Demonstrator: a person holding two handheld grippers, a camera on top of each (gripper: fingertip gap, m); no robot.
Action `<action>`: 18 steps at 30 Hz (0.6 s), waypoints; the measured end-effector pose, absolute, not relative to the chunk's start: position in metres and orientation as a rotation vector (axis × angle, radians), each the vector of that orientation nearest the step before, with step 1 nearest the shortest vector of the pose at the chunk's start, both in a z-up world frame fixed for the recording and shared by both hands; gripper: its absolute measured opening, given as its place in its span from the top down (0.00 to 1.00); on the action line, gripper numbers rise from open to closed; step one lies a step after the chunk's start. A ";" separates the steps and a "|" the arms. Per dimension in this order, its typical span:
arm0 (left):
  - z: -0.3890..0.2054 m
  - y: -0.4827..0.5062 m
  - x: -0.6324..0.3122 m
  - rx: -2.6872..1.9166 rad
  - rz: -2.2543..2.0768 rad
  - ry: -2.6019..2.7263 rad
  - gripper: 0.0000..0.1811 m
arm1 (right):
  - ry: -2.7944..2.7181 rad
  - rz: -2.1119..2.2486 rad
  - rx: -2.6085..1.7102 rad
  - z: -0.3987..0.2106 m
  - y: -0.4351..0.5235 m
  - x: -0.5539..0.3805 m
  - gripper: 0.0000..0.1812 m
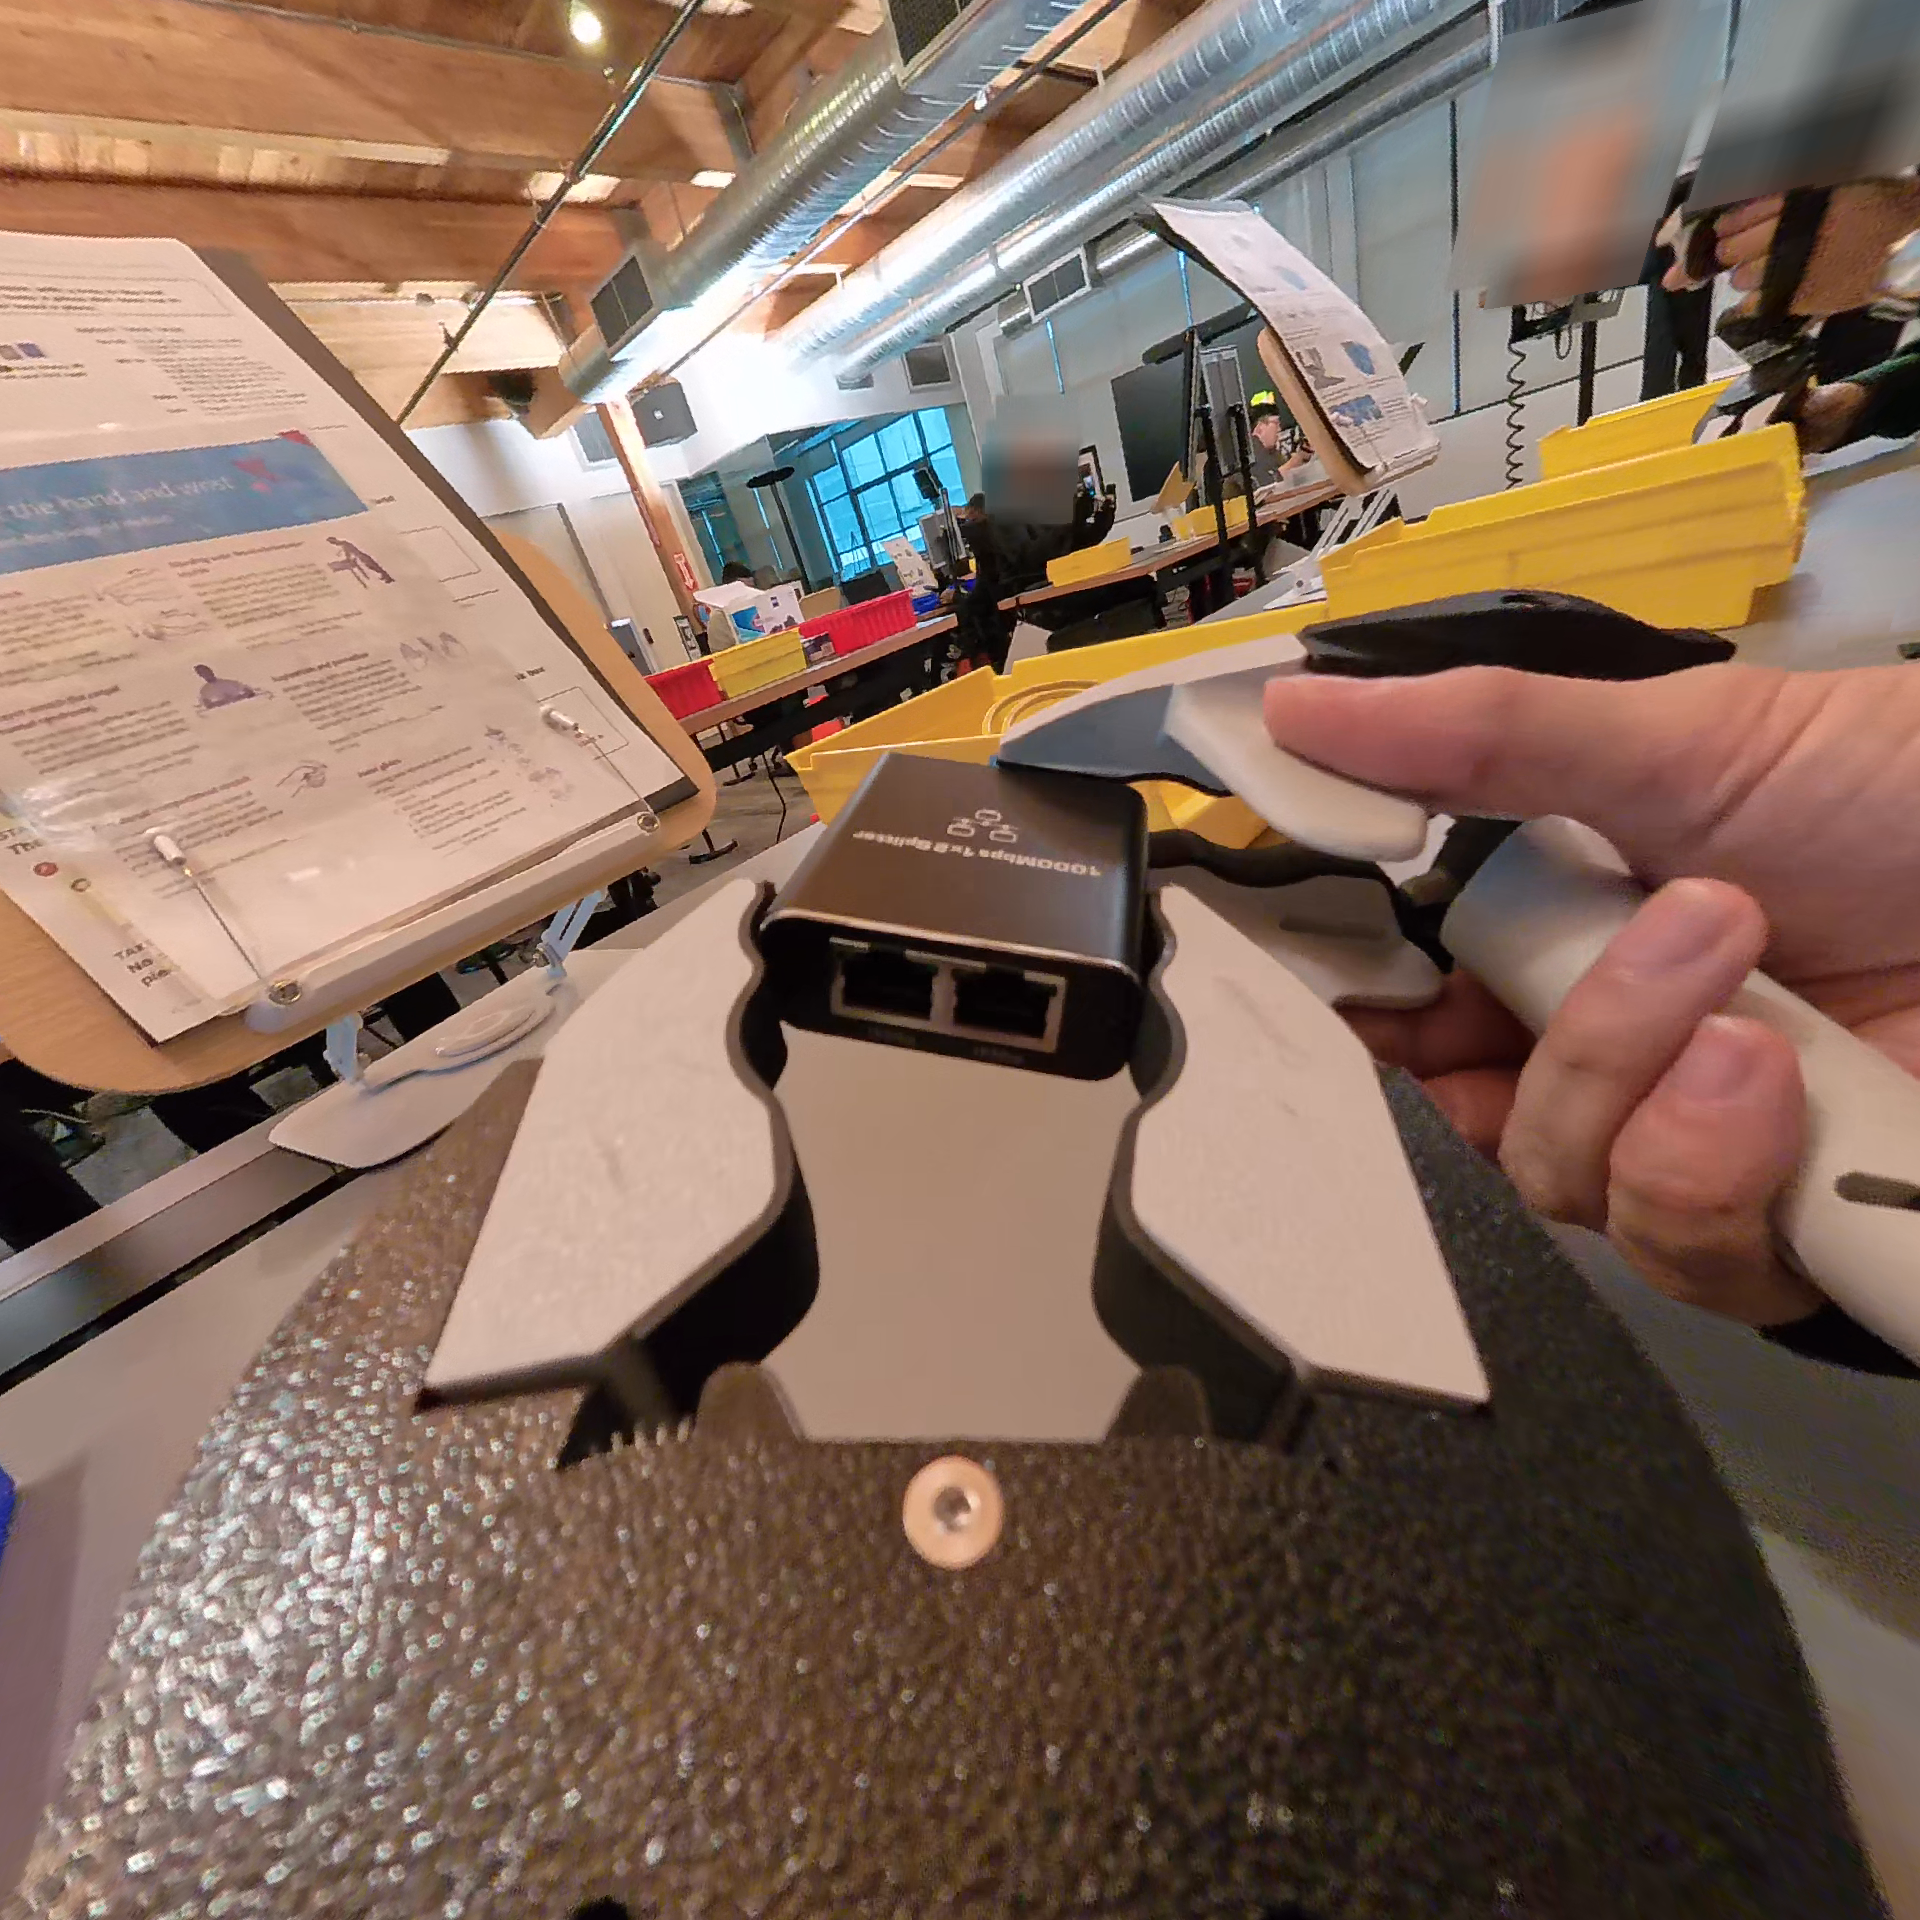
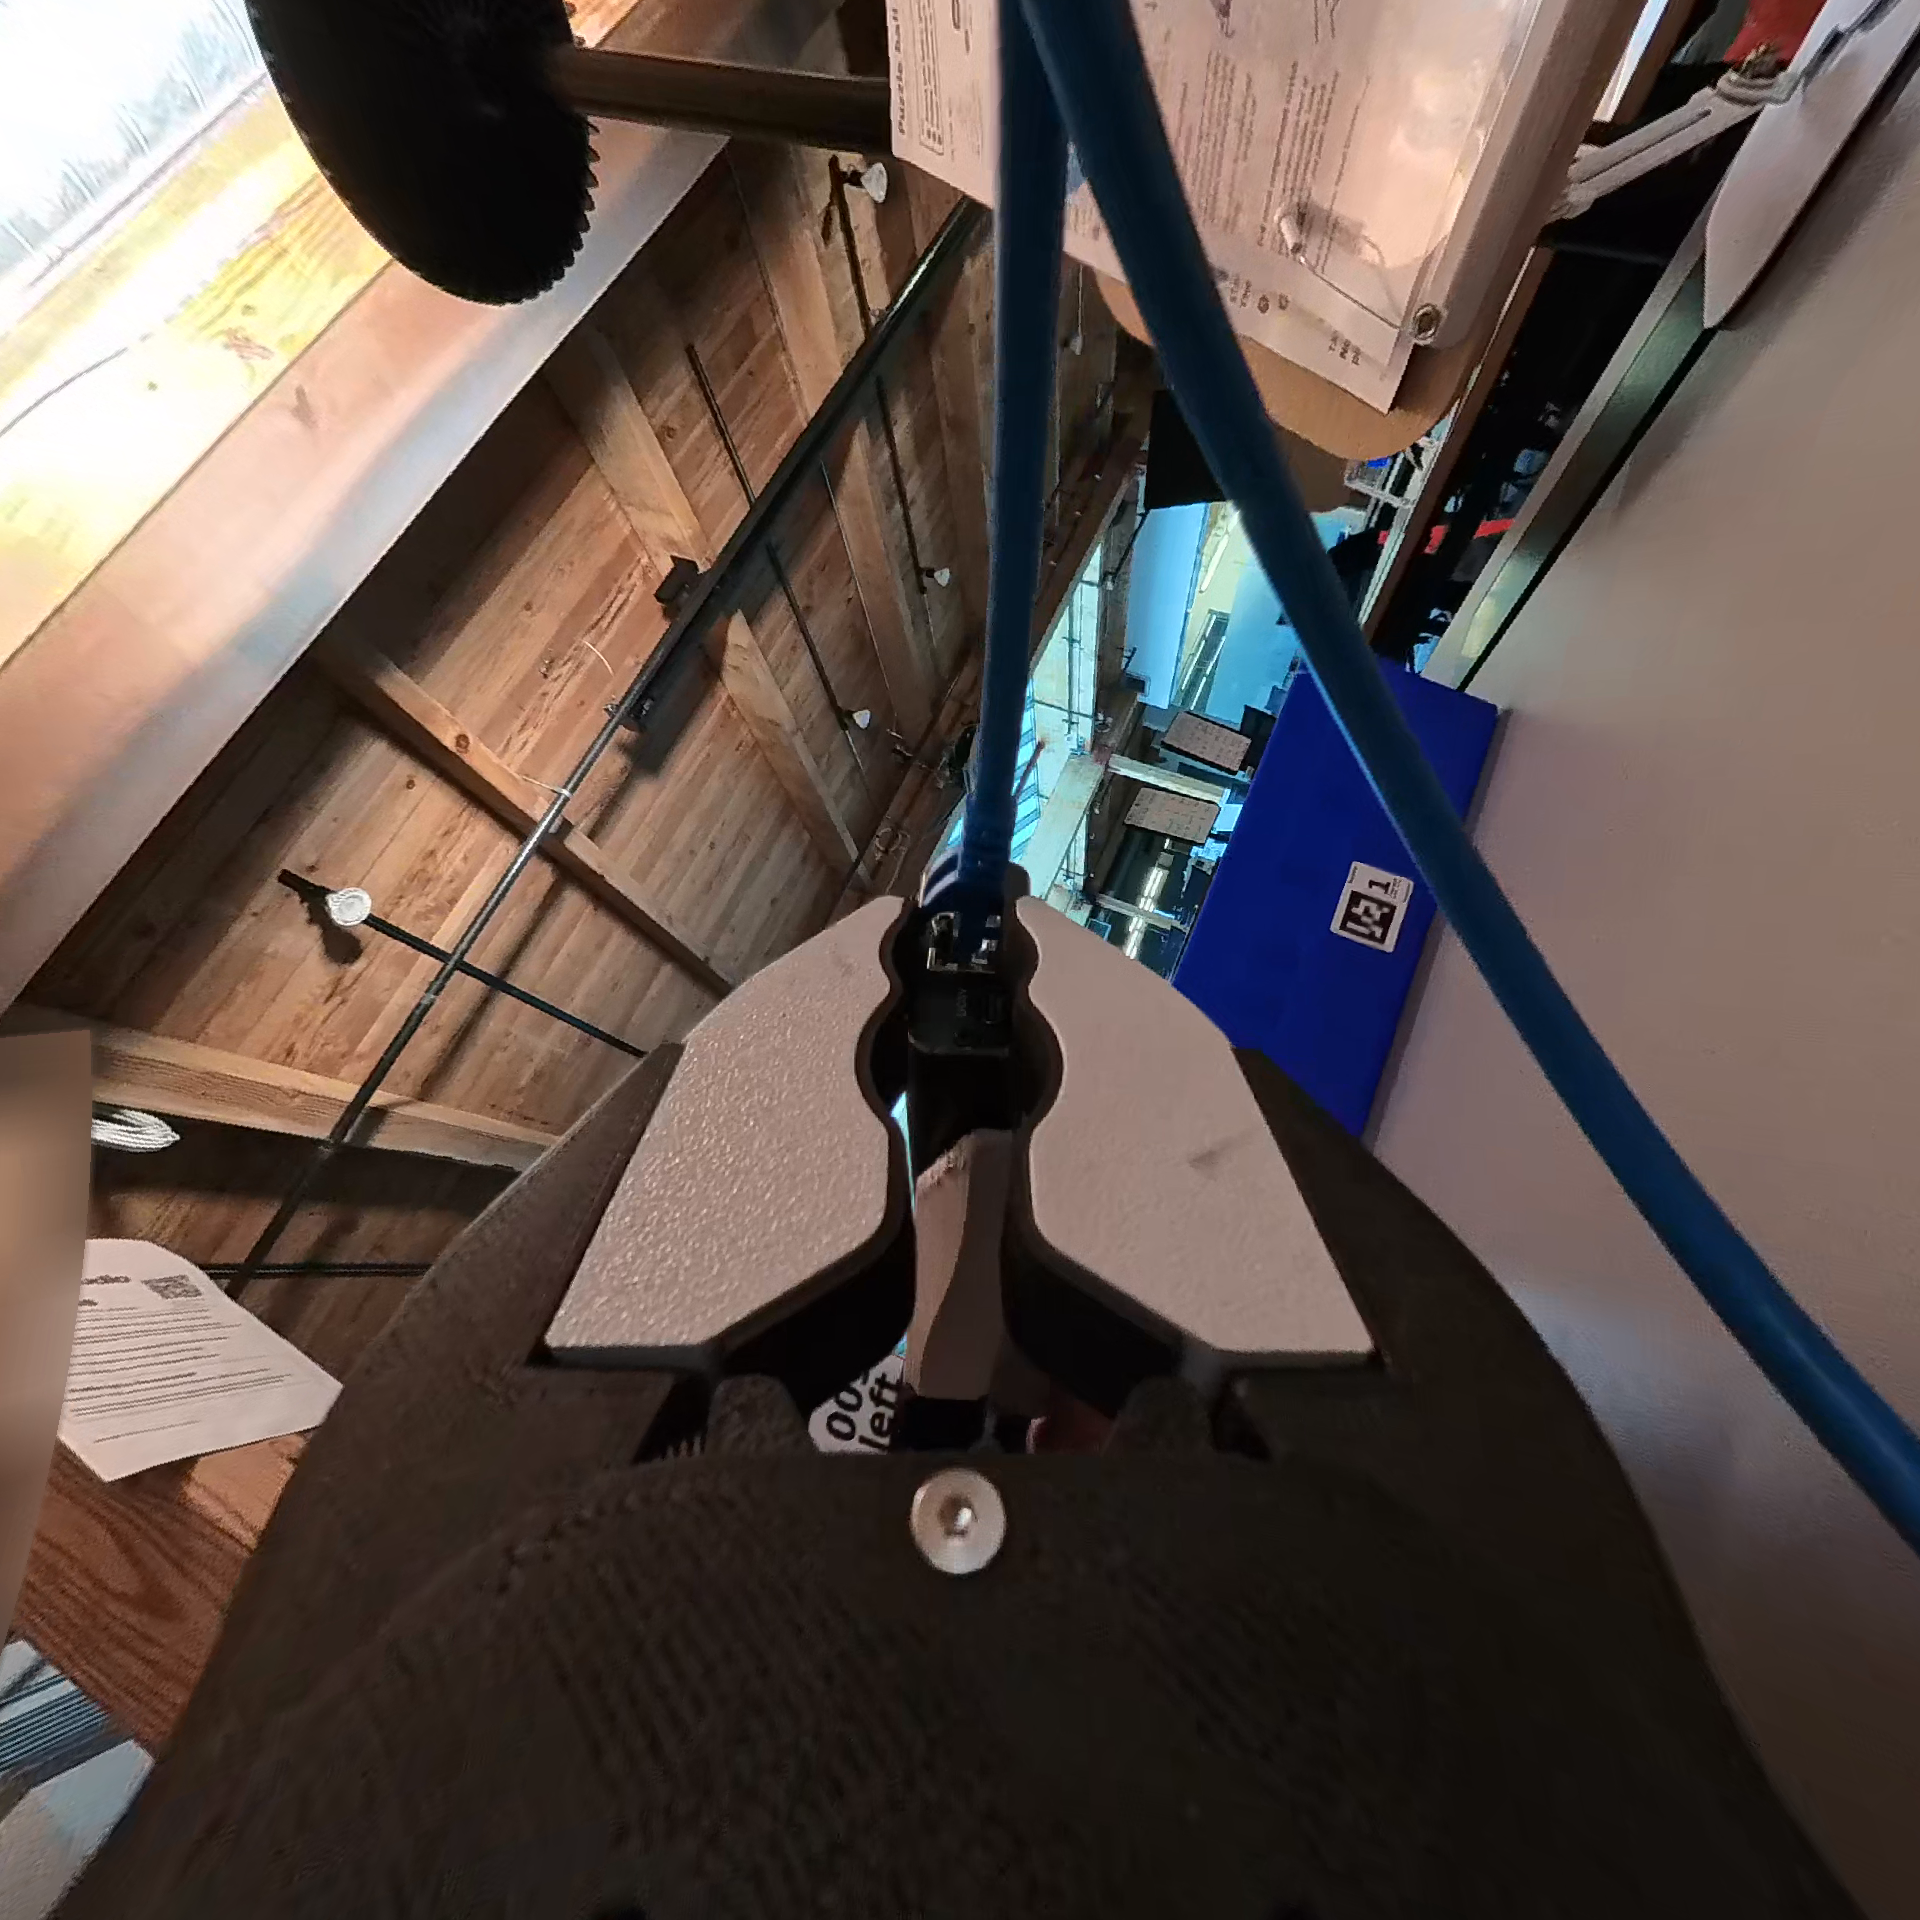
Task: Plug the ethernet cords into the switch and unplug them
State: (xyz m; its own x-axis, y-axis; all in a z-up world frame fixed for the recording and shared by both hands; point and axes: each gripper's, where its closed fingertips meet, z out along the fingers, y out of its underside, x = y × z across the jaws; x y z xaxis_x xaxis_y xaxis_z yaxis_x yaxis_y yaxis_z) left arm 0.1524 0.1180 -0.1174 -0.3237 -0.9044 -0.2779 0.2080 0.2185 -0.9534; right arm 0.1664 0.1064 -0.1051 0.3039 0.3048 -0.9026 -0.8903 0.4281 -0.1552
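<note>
My left gripper is shut on the black switch, held by its sides above the table. Two empty ports face the camera. My right gripper, held in a hand, reaches in from the right to the switch's far end. In the right wrist view, my right gripper is closed around the plug of the blue ethernet cord, right where it meets the switch. The cord runs away from the camera and loops back past the right side.
A wooden stand with a laminated sheet stands at the left on the grey table. Yellow bins lie behind the switch. A blue block with a square tag sits at the table's edge. People work at far tables.
</note>
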 end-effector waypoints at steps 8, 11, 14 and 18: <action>-0.115 0.120 0.152 -0.682 -1.345 1.405 0.64 | 0.830 0.800 -0.837 -0.102 0.110 0.163 0.93; -0.113 0.121 0.151 -0.670 -1.336 1.389 0.64 | 0.758 0.759 -0.886 -0.099 0.111 0.162 0.93; -0.114 0.123 0.152 -0.683 -1.337 1.385 0.64 | 0.709 0.742 -0.921 -0.100 0.113 0.163 0.95; -0.115 0.126 0.153 -0.658 -1.253 1.388 0.64 | 0.662 0.731 -0.945 -0.096 0.114 0.162 0.93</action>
State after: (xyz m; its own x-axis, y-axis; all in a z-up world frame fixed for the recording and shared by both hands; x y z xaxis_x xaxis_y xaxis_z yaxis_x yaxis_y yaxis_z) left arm 0.1530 0.1256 -0.1150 -0.2460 -0.9047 -0.3479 0.2542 0.2862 -0.9238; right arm 0.1623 0.1144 -0.0960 0.5847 0.2567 -0.7695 -0.7911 0.3904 -0.4709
